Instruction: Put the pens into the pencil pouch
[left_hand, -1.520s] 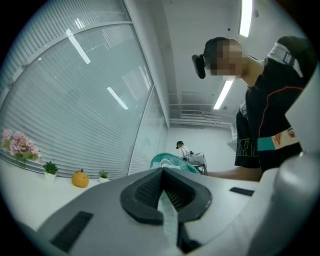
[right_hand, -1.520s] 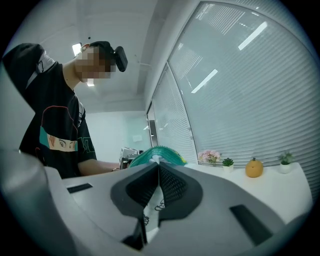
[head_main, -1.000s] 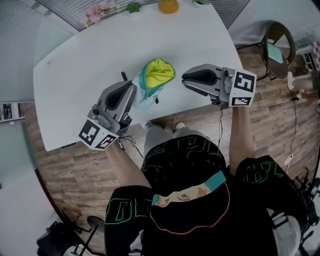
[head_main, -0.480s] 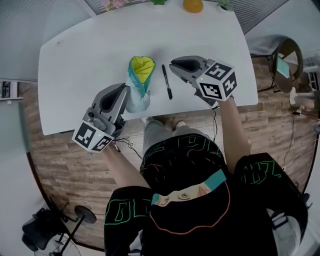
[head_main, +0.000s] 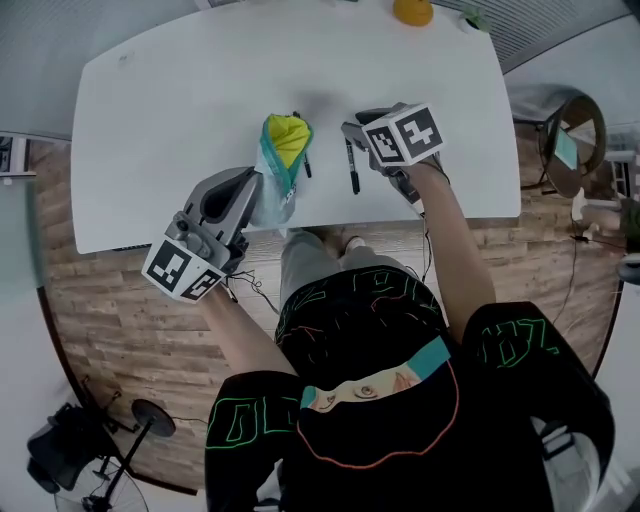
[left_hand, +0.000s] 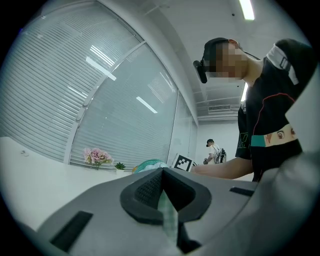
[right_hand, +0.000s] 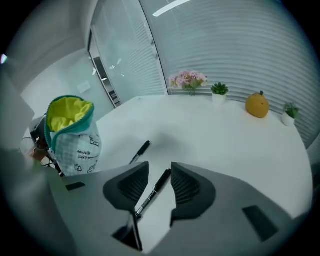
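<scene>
Head view: the pouch (head_main: 283, 160) stands open on the table (head_main: 180, 90), its near edge clamped by the left hand-held gripper (head_main: 256, 190), first pen (head_main: 302, 160) just right of the pouch, second pen (head_main: 352, 166) further right under the right hand-held gripper (head_main: 358, 135). Left gripper view: jaws shut tight on a thin flap of the pouch (left_hand: 167, 212). Right gripper view: jaws opening, second pen (right_hand: 154, 189) lying loose on the table between them, right of the pouch (right_hand: 72, 132).
</scene>
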